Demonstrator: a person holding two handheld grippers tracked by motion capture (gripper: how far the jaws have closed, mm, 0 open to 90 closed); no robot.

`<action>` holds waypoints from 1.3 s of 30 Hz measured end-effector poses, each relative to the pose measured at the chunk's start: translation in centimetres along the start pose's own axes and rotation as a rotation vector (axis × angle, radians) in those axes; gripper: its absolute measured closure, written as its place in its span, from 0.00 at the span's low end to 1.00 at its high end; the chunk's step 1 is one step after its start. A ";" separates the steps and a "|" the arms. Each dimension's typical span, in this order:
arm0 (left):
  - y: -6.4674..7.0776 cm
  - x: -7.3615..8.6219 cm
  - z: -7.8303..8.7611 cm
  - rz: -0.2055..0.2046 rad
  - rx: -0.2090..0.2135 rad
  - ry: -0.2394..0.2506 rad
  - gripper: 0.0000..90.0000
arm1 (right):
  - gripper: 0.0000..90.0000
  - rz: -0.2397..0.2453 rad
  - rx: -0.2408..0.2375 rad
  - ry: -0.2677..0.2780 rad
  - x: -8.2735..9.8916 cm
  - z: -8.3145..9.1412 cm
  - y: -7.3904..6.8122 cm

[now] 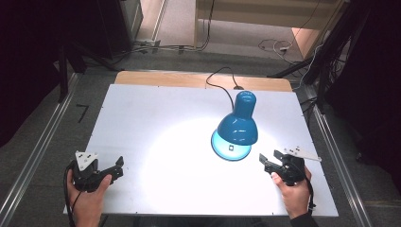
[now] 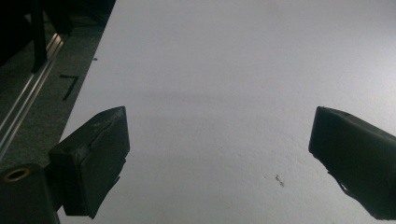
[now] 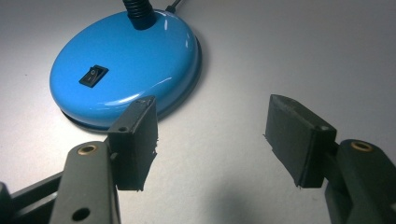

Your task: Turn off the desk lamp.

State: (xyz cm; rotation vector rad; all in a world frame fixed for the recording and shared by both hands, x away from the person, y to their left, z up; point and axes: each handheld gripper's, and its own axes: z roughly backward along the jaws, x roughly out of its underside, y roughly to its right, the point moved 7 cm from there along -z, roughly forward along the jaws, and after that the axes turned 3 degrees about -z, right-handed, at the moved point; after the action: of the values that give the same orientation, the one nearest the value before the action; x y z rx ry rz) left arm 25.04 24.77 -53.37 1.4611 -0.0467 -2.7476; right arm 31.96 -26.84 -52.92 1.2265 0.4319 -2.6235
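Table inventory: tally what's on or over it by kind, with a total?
Blue metal desk lamp with round base: 1
Black rocker switch on the lamp base: 1
Black power cord running off the far edge: 1
Handheld black two-jaw grippers: 2, left gripper and right gripper, both open and empty
White table: 1
Total: 6

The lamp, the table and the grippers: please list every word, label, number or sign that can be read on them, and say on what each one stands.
No readable text in any view.
Rocker switch on the blue lamp base: it bears small pale marks, too small and blurred to read.
Black angular mark on the floor left of the table: a tape mark, not a letter or number.
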 end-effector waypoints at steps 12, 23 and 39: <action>0.0 0.0 0.0 0.002 0.002 0.001 0.07 | 0.36 0.014 -0.018 -0.003 -0.4 -0.7 -1.1; 0.1 0.0 0.0 0.001 0.007 0.003 0.07 | 0.36 0.027 -0.031 -0.001 -0.8 -1.4 -2.0; 0.1 0.0 0.0 -0.001 0.007 0.002 0.07 | 0.44 0.051 -0.044 0.010 -1.2 -2.2 -3.4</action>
State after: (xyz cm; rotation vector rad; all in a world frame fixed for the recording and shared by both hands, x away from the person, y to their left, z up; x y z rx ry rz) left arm 25.00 24.69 -53.39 1.4663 -0.0560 -2.7494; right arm 33.21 -22.78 -52.80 1.2207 0.4511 -2.5527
